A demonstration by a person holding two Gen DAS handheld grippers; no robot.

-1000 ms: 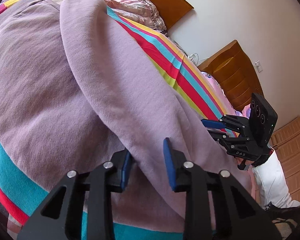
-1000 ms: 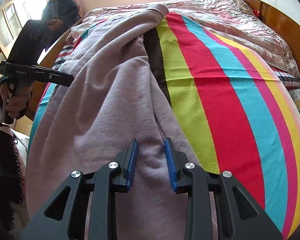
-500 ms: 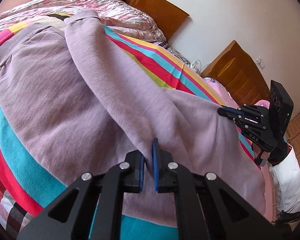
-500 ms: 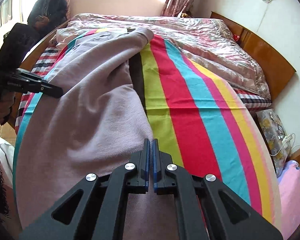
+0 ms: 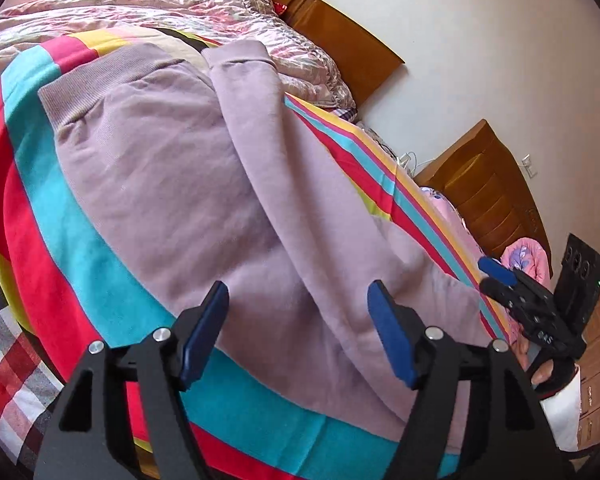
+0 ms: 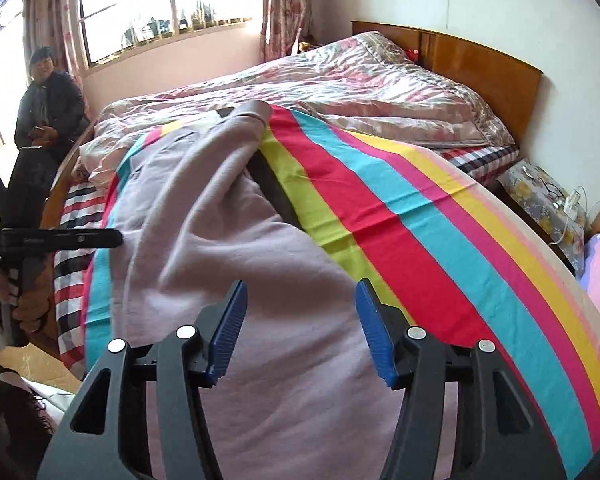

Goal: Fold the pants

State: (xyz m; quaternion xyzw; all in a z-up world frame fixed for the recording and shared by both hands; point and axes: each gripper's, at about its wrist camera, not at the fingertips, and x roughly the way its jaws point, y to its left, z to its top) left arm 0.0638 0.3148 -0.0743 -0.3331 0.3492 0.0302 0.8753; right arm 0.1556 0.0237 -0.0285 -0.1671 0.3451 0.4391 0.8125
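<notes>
Lilac sweatpants (image 5: 204, 184) lie on a striped bedspread (image 5: 60, 216), one leg folded over the other, ribbed waistband at the far end. They also show in the right wrist view (image 6: 228, 264). My left gripper (image 5: 298, 320) is open and empty, raised above the near end of the pants. My right gripper (image 6: 300, 320) is open and empty, also above the near end. The right gripper shows in the left wrist view (image 5: 500, 276), the left gripper in the right wrist view (image 6: 116, 238).
A pink quilt (image 6: 340, 88) lies bunched at the head of the bed against a wooden headboard (image 6: 480, 64). A wooden nightstand (image 5: 484, 184) stands by the wall. A person (image 6: 48, 100) sits by the window beyond the bed's left side.
Both grippers were shut on the pants fabric half a second ago; both have opened, let go and pulled back and up. The pants stay on the bed.
</notes>
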